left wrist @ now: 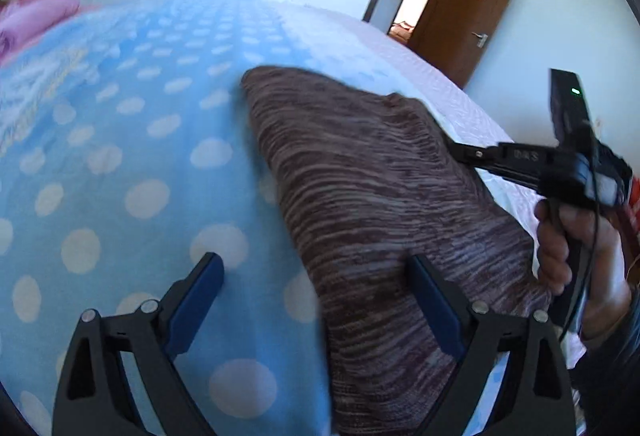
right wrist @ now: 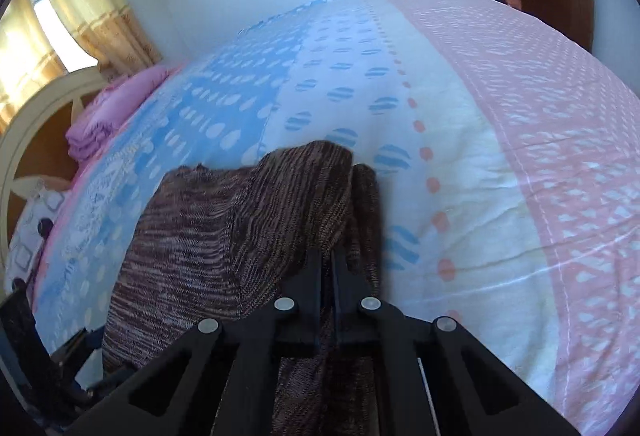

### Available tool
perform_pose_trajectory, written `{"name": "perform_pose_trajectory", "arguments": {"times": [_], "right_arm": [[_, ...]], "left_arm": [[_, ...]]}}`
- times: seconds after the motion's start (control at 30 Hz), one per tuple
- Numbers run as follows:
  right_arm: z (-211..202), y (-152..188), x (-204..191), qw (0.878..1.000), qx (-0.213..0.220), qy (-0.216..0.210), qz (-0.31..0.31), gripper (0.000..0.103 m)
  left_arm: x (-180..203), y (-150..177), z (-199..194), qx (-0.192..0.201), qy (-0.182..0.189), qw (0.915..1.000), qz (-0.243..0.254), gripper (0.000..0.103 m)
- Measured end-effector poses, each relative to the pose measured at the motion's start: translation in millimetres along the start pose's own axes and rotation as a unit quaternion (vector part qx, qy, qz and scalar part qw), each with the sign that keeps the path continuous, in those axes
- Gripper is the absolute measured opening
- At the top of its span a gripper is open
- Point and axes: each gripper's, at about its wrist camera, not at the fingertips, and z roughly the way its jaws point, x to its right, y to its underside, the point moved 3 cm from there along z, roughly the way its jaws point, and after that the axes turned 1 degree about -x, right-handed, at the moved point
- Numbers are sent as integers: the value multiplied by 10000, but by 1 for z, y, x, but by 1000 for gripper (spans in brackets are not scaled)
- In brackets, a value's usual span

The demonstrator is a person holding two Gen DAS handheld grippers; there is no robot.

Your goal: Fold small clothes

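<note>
Right tongs [right wrist: 329,260] clenched on brown knit garment's [left wrist: 360,195] raised edge at 3 o'clock, left tongs [left wrist: 316,300] released over bed [left wrist: 120,155]; fold only begun, flattening left.

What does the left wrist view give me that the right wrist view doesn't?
Only left wrist: the open left gripper above the bedspread, and the hand holding the right gripper. Only right wrist: the right gripper's fingers shut on the garment, plus the curtain and pink pillow. Both: the brown striped garment and the door.
</note>
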Motion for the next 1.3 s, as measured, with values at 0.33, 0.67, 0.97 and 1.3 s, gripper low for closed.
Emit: {"name": "perform_pose_trajectory", "arguments": {"times": [0.33,0.67,0.97,1.3], "right_arm": [[-60,43,-16,9994,125,-310,-136,29],[-73,79,-8,9996,214,95,-178,9],[-95,109,-15,9991,342,153,-216,50],[-94,139,-9,9963,11,670,-547,37]], "left_arm": [[1,1,3,-82,27,10000,46,99],[1,6,-3,-64,135,9999,-70,100],[7,7,1,-179,-52,9997,142,102],[42,32,-8,-350,-121,9981,489,103]]}}
